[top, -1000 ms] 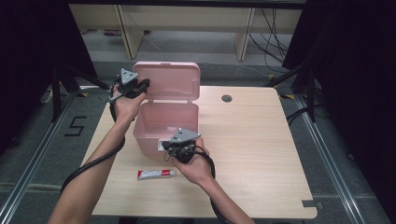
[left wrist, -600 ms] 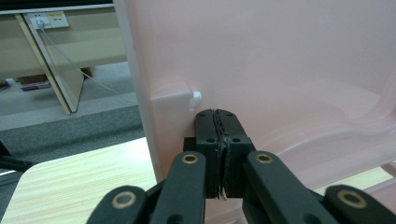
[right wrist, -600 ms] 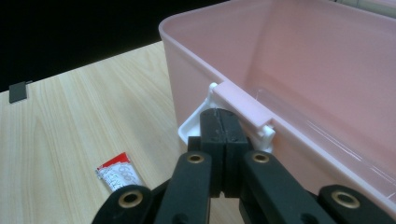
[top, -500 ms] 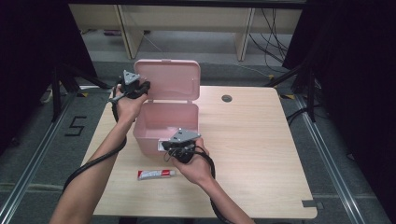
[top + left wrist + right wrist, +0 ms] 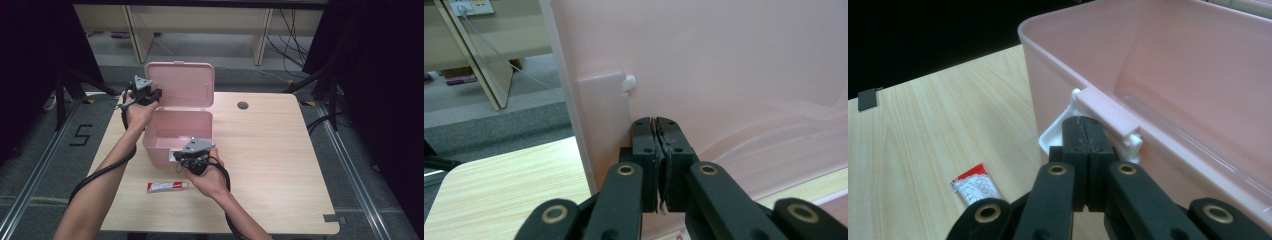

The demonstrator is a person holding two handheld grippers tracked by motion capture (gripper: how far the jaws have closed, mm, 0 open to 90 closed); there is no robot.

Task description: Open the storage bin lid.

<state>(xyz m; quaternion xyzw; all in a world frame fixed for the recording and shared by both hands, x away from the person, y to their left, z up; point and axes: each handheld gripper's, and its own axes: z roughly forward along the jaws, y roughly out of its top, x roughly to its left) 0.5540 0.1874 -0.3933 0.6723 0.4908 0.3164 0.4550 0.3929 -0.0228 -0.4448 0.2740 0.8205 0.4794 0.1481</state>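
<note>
Pink rigid plastic box (image 5: 177, 136) near counter's (image 5: 280, 165) left edge, light and slippery, best gripped at front latch (image 5: 1108, 112); left tool (image 5: 656, 131) pressed together against lid (image 5: 182, 85), right tool (image 5: 1083, 130) pressed together at latch.

Pale pink plastic storage box (image 5: 177, 131) sits open near the table's left edge, hinged lid (image 5: 181, 84) upright behind, white latch (image 5: 1060, 131) at front

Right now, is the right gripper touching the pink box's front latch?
Touching. The right gripper view shows the right gripper, its jaws shut, pressed against the white latch under the tab on the pink box.
</note>
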